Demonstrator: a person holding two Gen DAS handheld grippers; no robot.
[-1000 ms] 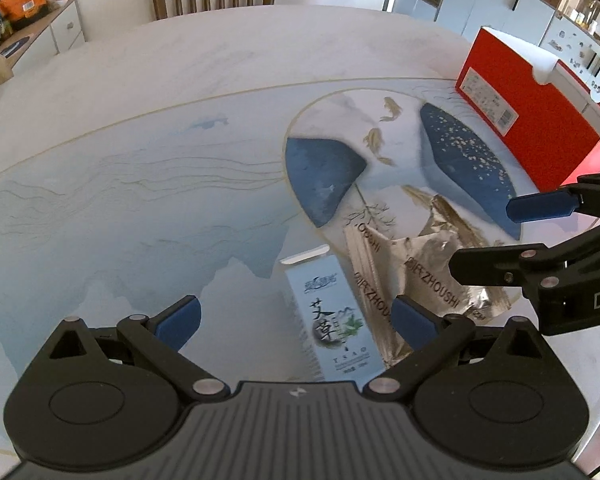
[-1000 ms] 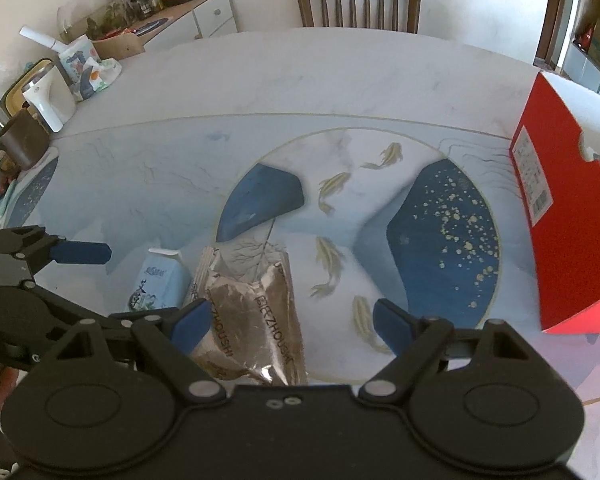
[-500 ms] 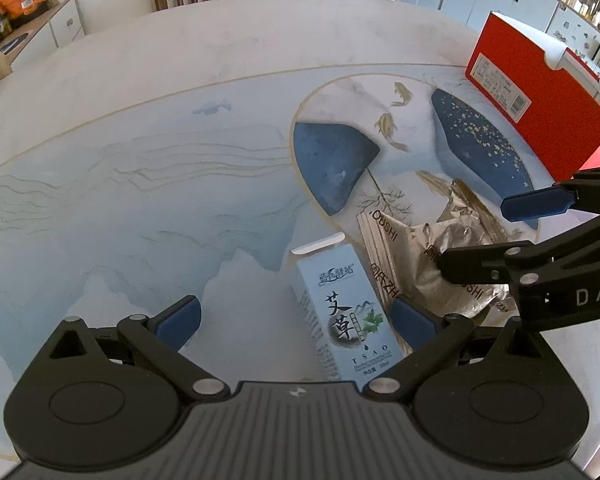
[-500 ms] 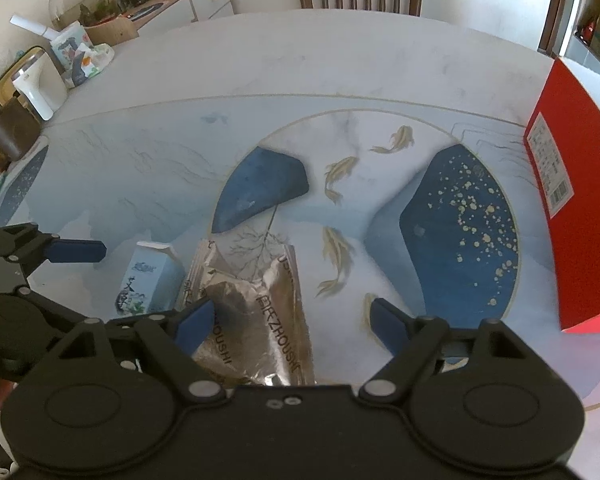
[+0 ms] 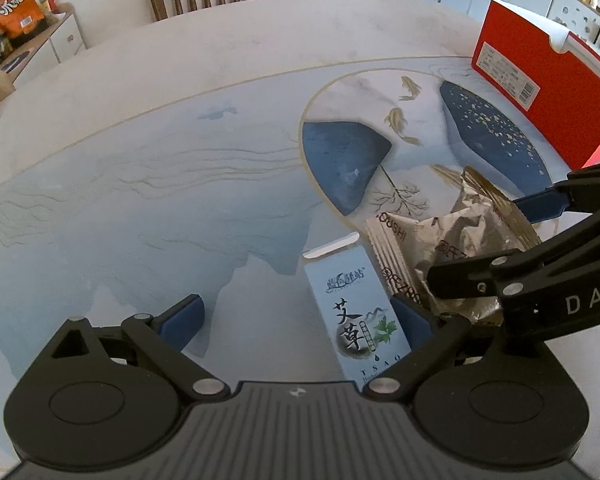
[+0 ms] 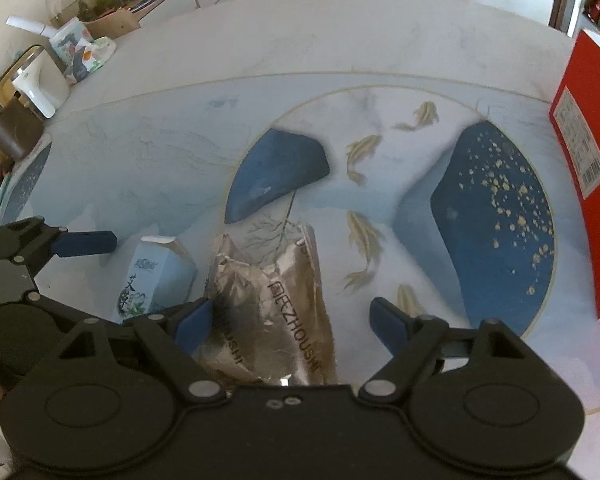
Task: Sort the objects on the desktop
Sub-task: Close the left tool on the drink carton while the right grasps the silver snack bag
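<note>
On a round marble-look table (image 5: 228, 60) printed with blue shapes and gold fish, two hand-held claws hover side by side. Left gripper (image 5: 296, 322) has its blue-tipped fingers spread wide; a pale blue carton (image 5: 352, 312) with Chinese characters lies flat between them, close against the right-hand finger, though contact is unclear. Right gripper (image 6: 292, 320) is equally wide apart, with a crumpled silver foil packet (image 6: 276, 312) lying between its fingers, nearer the left one; it holds nothing. Carton and packet lie just beside each other. A red box (image 5: 540, 92) stands upright near the table's right edge, well apart from both.
</note>
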